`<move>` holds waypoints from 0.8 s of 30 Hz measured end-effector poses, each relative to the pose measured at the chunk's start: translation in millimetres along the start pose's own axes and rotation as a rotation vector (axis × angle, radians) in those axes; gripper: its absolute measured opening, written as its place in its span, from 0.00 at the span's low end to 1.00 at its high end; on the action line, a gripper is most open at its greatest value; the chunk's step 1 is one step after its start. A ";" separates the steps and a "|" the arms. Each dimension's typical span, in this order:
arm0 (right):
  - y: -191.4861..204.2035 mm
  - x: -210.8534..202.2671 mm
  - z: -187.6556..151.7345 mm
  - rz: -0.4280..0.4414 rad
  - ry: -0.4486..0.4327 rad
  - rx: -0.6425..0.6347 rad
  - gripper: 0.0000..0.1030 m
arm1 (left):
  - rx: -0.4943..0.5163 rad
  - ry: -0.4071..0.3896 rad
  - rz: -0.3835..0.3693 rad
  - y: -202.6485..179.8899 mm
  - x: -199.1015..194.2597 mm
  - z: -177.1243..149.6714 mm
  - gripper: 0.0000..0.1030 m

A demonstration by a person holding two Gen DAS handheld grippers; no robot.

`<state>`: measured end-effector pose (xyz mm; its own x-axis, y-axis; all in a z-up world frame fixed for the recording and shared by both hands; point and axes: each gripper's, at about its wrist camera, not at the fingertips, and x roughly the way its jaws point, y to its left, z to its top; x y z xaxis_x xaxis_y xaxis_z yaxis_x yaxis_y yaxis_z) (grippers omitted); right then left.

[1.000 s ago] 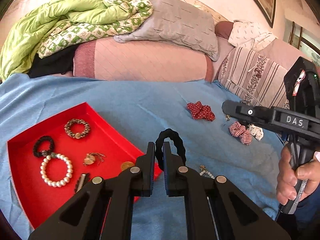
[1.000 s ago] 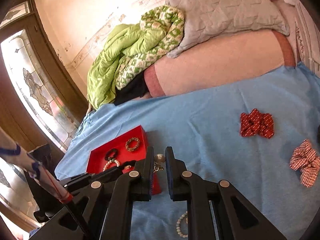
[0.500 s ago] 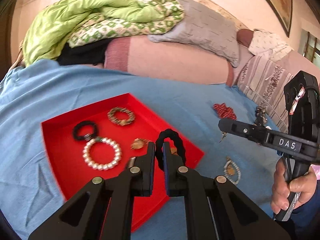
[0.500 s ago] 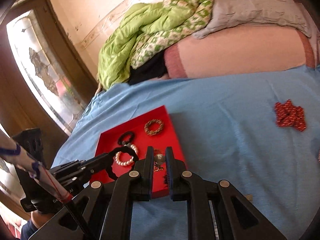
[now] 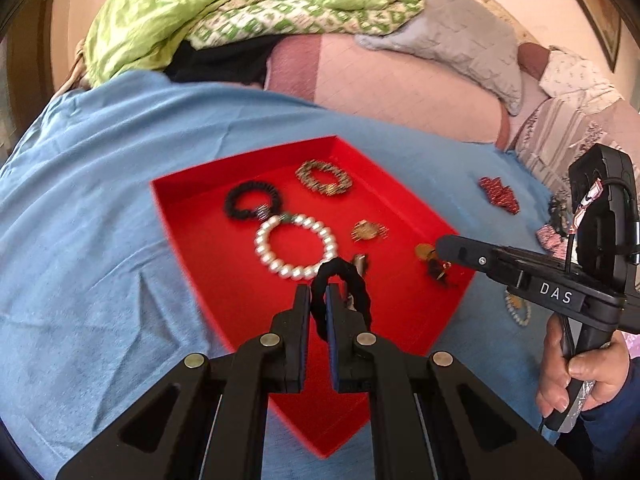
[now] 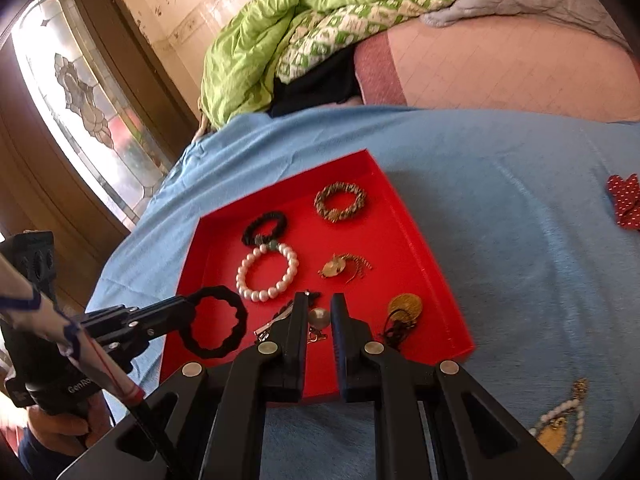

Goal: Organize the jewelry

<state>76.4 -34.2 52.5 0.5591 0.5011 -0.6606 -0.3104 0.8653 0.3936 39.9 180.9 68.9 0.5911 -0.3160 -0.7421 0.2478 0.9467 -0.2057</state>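
Tray (image 5: 188, 184) already has several bracelets beyond the left gripper (image 5: 318, 300), clamped on a black scrunchie (image 5: 352, 284); right gripper (image 6: 320, 312) pinches a small silver bead piece (image 6: 319, 317), necklaces still outside.

We are looking forward and downward along each tool's two fingers, close above the bed (image 5: 100, 208). Both views are sharing the red tray (image 5: 188, 216) (image 6: 424, 264) and the pillows beyond. The left view is catching the right tool (image 5: 442, 246) from the side; the right view is catching the left tool (image 6: 188, 304).

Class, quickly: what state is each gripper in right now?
Left gripper: shut on the black ruffled hair tie.
Right gripper: shut on a small silver bead earring.
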 end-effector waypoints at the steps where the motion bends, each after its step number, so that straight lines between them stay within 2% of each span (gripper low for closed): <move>1: 0.5 3.8 -0.5 -0.002 0.006 -0.001 0.12 | -0.007 0.011 0.008 3.4 1.3 -1.1 0.07; 8: 1.6 19.9 -3.2 -0.013 0.032 -0.004 0.12 | -0.036 0.027 0.039 8.8 6.9 -1.2 0.07; 16: 3.2 27.0 -4.2 -0.022 0.048 -0.012 0.13 | -0.019 0.035 0.079 2.6 14.4 0.8 0.07; 21: 3.1 25.5 -3.4 -0.018 0.047 -0.014 0.13 | -0.033 0.037 0.077 4.2 15.9 2.2 0.07; 24: 3.0 25.2 -2.9 -0.012 0.050 -0.008 0.13 | -0.031 0.038 0.079 3.8 17.1 3.1 0.12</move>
<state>87.3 -18.9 35.1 0.5239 0.4909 -0.6961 -0.3102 0.8711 0.3808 53.4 178.9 57.5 0.5780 -0.2385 -0.7804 0.1771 0.9702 -0.1653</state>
